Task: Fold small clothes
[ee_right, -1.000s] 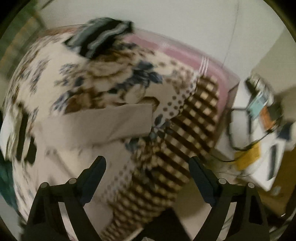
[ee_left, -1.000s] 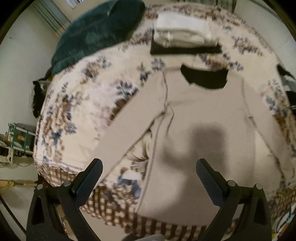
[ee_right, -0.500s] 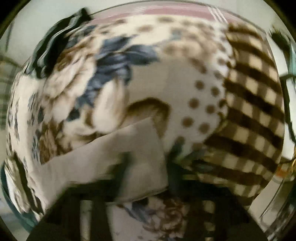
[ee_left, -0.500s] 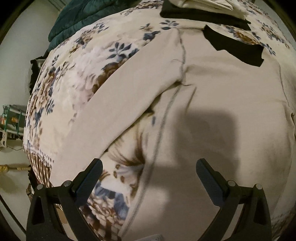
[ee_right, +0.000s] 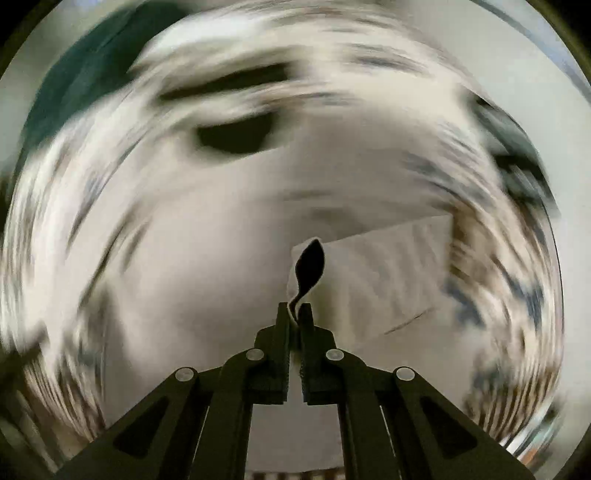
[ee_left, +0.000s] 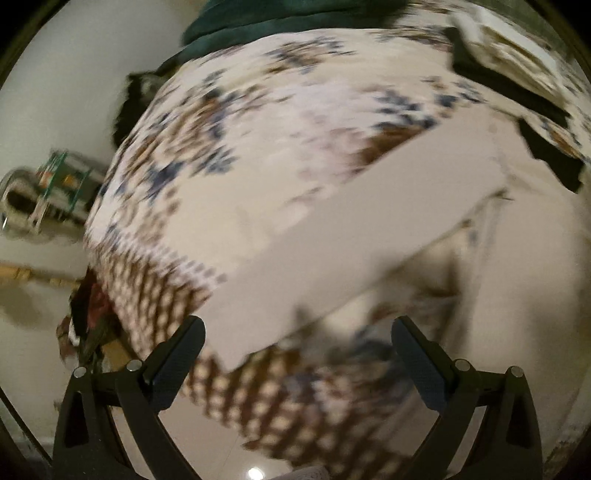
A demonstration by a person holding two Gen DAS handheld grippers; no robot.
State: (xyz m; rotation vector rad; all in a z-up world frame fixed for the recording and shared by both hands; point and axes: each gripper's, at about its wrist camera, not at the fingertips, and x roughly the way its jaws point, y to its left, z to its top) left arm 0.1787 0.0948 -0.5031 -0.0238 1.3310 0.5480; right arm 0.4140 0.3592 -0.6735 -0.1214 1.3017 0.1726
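Note:
A beige long-sleeved shirt with a black neck lining lies flat on a floral blanket. Its left sleeve stretches toward my left gripper, which is open and hovers just short of the cuff. My right gripper is shut on the cuff of the other sleeve and holds it lifted over the shirt body. The right wrist view is heavily blurred by motion.
A stack of folded clothes sits at the far right of the bed. A dark green blanket lies at the far end. The bed's edge and the floor are to the left.
My right gripper has shut on the right sleeve's cuff and swung it over the shirt body. My left gripper has moved left, from over the shirt body to the left sleeve's cuff.

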